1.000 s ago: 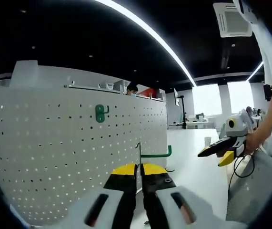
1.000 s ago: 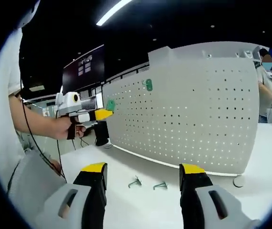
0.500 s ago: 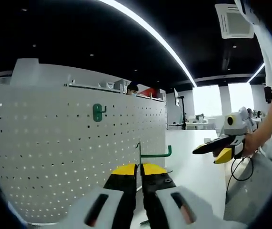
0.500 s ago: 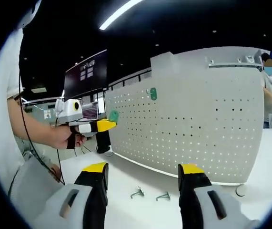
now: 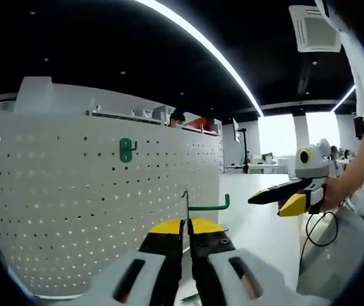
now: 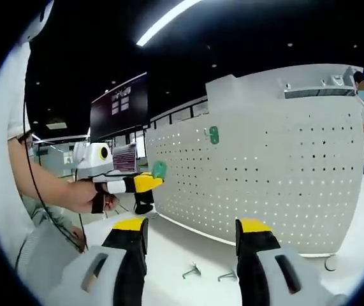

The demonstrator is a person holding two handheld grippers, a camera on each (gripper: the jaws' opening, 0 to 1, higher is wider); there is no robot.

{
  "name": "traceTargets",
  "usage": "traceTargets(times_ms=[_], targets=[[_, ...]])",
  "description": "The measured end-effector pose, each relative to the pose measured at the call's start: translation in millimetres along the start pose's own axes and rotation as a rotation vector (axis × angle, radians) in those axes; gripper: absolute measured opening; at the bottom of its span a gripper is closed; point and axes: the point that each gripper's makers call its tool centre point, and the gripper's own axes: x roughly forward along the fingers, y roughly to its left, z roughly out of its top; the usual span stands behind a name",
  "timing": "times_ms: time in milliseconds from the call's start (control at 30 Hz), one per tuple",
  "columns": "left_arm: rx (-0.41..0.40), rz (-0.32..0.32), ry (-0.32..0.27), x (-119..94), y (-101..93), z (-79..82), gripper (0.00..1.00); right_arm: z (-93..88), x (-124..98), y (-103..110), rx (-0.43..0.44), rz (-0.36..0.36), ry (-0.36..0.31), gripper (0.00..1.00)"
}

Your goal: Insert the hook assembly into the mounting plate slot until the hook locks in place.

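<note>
Left gripper (image 5: 186,224), my own tool, is clamped on a green hook (image 5: 204,205) held off the white pegboard (image 5: 73,204), not yet seated. One green hook (image 5: 125,150) already hangs there. My right gripper (image 6: 191,226) stands with jaws apart, empty, above two loose hooks (image 6: 208,273) on the table (image 6: 175,255). I judge insertion remains undone.

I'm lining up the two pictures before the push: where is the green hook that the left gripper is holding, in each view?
Left gripper view: the green hook rises just above the shut yellow-tipped fingers, centre-low, in front of the white pegboard.
Right gripper view: it sits at the tip of the left gripper, left of centre.
Shared landmark: the green hook already on the board.
</note>
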Motion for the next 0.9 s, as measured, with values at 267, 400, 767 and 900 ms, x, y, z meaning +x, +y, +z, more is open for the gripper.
traceTargets(times_ms=[267,400,767,900], targets=[[-0.009,0.001,-0.002,4.3,-5.4,0.0,0.03,4.9,7.8,7.2,-0.010,0.019,-0.008,0.52],[-0.020,-0.003,-0.012,6.2,-9.1,2.3,0.03,8.2,10.7,11.9,-0.002,0.030,-0.020,0.48],[-0.024,0.001,-0.005,4.3,-13.7,2.4,0.02,19.0,19.3,23.8,0.008,0.054,-0.053,0.42],[-0.031,0.000,-0.004,4.3,-16.5,2.3,0.02,22.8,22.8,25.9,0.016,0.058,-0.068,0.41]])
